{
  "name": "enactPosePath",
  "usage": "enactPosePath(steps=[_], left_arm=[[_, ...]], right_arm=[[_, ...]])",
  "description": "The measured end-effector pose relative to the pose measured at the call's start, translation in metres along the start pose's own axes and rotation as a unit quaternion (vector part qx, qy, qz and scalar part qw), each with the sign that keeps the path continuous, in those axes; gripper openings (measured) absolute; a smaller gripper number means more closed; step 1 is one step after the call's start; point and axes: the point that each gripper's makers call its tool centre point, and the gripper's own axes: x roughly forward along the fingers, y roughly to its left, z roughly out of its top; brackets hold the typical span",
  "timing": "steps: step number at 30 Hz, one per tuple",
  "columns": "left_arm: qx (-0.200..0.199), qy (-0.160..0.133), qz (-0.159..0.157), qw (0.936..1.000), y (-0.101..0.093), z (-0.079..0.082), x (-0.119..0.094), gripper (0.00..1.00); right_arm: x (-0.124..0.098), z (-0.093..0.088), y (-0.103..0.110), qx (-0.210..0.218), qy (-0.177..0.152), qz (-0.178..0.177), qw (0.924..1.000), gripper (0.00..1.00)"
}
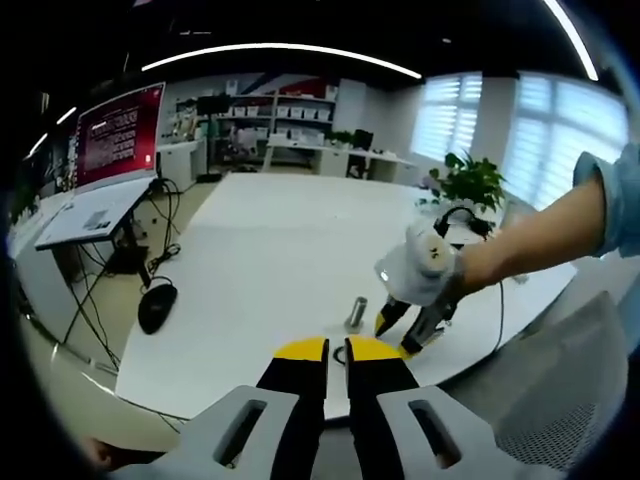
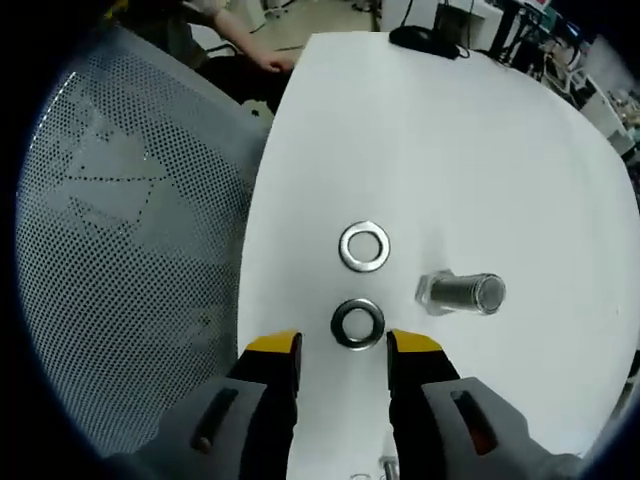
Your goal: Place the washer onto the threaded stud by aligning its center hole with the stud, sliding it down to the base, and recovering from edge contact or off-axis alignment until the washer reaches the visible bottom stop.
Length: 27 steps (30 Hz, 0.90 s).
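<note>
In the left gripper view the washers are hard to make out: only a thin dark arc shows on the white counter [image 1: 270, 250] just past the left tool [image 1: 336, 350], whose yellow-tipped jaws stand nearly together with a narrow slit between them and nothing held. The threaded stud [image 1: 356, 313] stands upright just beyond, at about 12 o'clock from those tips, and the right tool [image 1: 405, 330] reaches down at 2 o'clock from them, a bare forearm [image 1: 530, 245] behind it; its base is partly hidden. In the right gripper view the right tool [image 2: 343, 343] has its jaws apart, holding nothing, with the darker washer [image 2: 358, 323] lying flat between and just ahead of the tips. A brighter washer [image 2: 364, 246] lies farther on at 12 o'clock, apart from the first. The stud [image 2: 461, 294] stands at about 2 o'clock from the dark washer, nothing threaded on it. A mesh chair back [image 2: 130, 230] fills the 9 o'clock side, and a black mouse [image 2: 420, 38] sits at the far counter edge.
</note>
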Motion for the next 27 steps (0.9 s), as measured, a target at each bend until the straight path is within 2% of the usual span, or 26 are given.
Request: enactPosePath(steps=[6, 7, 12, 16, 22, 24, 27], left_arm=[[-0.001, -0.002, -0.002, 1.0, 0.0, 0.001, 0.0, 0.04], [0.001, -0.004, -0.003, 1.0, 0.0, 0.001, 0.0, 0.04], [0.004, -0.005, -0.002, 1.0, -0.001, 0.002, 0.0, 0.04], [0.001, -0.004, -0.002, 1.0, 0.0, 0.001, 0.0, 0.04], [0.002, -0.006, -0.001, 1.0, 0.001, 0.002, 0.001, 0.04], [0.001, -0.009, -0.001, 1.0, 0.001, 0.003, 0.0, 0.03], [0.002, -0.007, -0.001, 1.0, 0.001, 0.003, 0.0, 0.03]], right_arm=[[0.01, -0.002, -0.003, -0.019, 0.015, -0.01, 0.9996, 0.36], [0.008, 0.001, -0.009, -0.029, 0.015, -0.022, 0.9992, 0.34], [0.01, 0.011, -0.011, -0.021, 0.001, -0.026, 0.9994, 0.34], [0.009, 0.006, -0.009, -0.057, 0.026, -0.02, 0.9979, 0.33], [0.009, 0.003, -0.01, -0.062, 0.022, -0.019, 0.9976, 0.32], [0.009, 0.003, -0.008, -0.057, 0.025, -0.023, 0.9978, 0.24], [0.01, 0.005, -0.006, -0.075, 0.022, -0.029, 0.9965, 0.24]])
